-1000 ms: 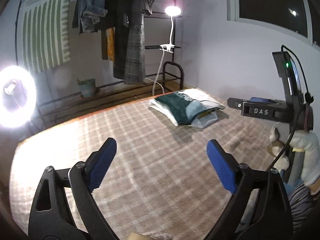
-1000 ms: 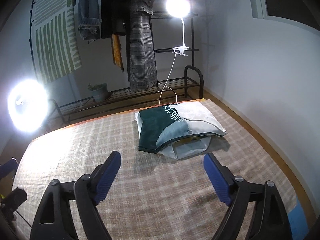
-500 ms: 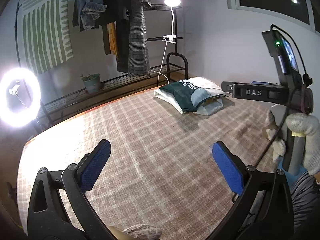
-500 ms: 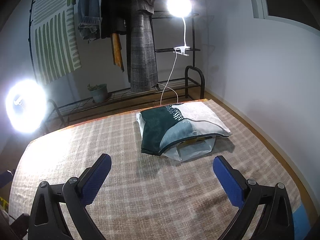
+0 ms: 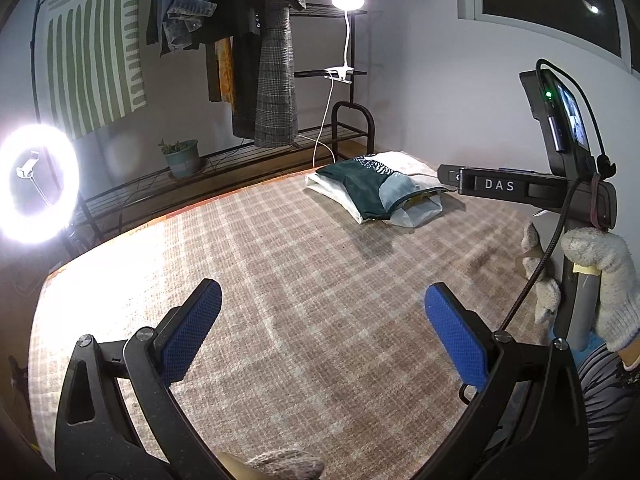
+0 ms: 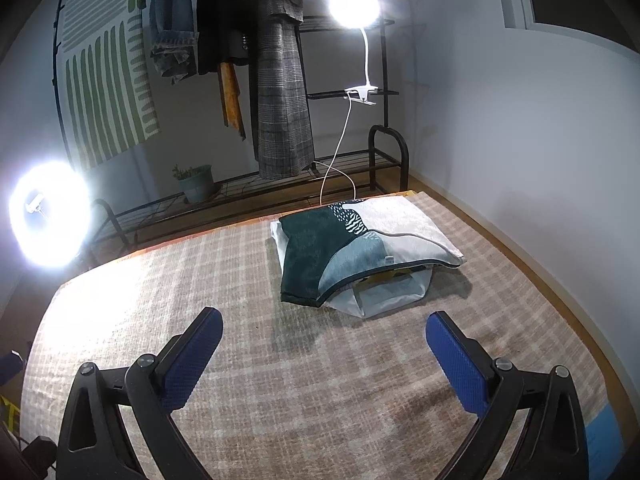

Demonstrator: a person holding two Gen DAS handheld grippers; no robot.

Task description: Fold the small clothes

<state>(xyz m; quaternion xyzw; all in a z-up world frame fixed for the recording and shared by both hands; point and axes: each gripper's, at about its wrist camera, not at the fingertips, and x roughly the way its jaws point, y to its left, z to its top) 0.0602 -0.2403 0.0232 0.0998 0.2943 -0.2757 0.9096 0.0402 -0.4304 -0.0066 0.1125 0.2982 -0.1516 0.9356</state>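
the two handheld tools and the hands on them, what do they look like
Each tool has black curved arms with silver bolts and blue textured pads. The left tool and right tool match. The right one's body carries a black bar marked DAS, a small screen, a black cable. The hand wears a pale knit glove.

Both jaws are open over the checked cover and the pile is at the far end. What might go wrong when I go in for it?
1. The white lamp cable hangs down just behind the clothes pile; a deep reach might snag it.
2. The pile is layered, with a white piece poking out underneath, so one pinch may lift several pieces.
3. The right gripper crosses near the pile in the left view; the tools might bump.
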